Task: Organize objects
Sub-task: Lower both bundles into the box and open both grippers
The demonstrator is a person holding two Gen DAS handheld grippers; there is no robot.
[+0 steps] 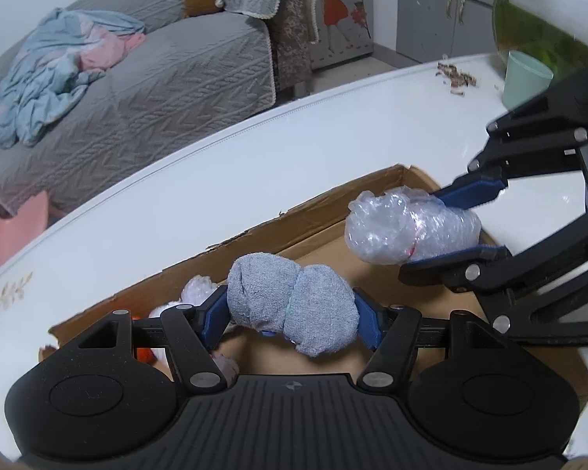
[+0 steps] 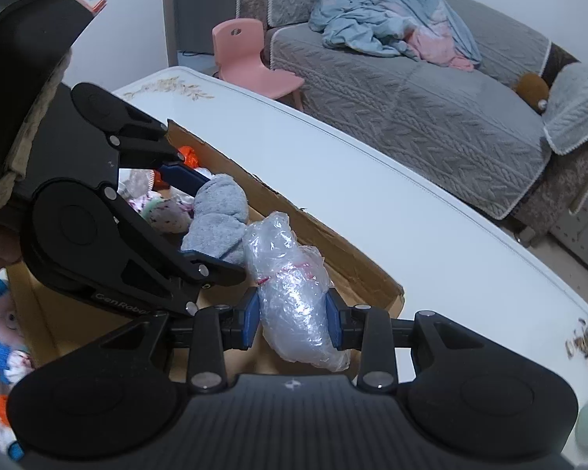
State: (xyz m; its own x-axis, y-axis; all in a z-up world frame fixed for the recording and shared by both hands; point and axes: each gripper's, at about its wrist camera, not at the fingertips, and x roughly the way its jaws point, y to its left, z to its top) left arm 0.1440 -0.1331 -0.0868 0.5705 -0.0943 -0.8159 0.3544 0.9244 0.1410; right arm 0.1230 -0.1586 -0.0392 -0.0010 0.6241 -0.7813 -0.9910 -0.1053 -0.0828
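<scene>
Two grippers: both loaded and hanging over the same box, details below, biggest stuff first.
Sofa: grey quilted cover, sits behind the table, with a crumpled blue and pink blanket dumped on the seat.
Table: white and glossy, faint flower print near one corner, takes up the middle of both views.
Cardboard box: open, low walls, torn rim, sitting on the table; far end has a little pile of soft bits, one orange, can't make out what they are.
Pink chair: small plastic one, parked between the table and the sofa.
Left gripper: blue pads clamped on the grey towel bundle from both sides, held up over the box floor.
Right gripper: squeezed tight on the plastic-wrapped bundle, also above the box, closer to its corner.
Grey towel bundle: rolled terry cloth pinched in the middle, so it looks like two lumps; just beside the plastic one, can't say if they touch.
Plastic-wrapped bundle: crinkly clear wrap with a red tie around it, pinched at its waist.
Green cup: pale, on the table well away from the box.
Scraps: brown flakes scattered on the tabletop near the cup.
</scene>
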